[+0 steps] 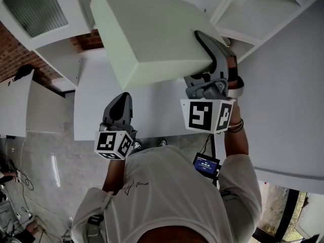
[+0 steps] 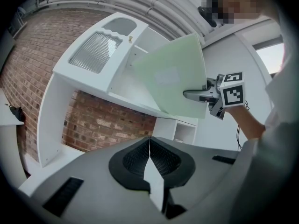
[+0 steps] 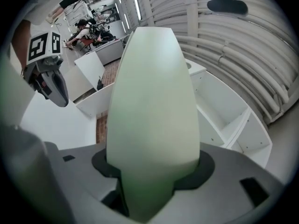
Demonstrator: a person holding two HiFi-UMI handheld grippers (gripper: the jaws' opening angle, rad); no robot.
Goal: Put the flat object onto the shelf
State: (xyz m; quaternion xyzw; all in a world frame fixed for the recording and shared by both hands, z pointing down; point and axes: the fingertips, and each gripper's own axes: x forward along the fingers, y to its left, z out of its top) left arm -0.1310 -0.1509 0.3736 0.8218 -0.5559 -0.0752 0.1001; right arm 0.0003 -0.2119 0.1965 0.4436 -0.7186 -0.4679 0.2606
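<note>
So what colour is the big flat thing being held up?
Pale mint green. The flat slab shows best in the head view.

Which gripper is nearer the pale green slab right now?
Right. The right gripper is clamped on the edge of the pale green slab; the left gripper is shut and empty, lower down and apart from the slab.
</note>
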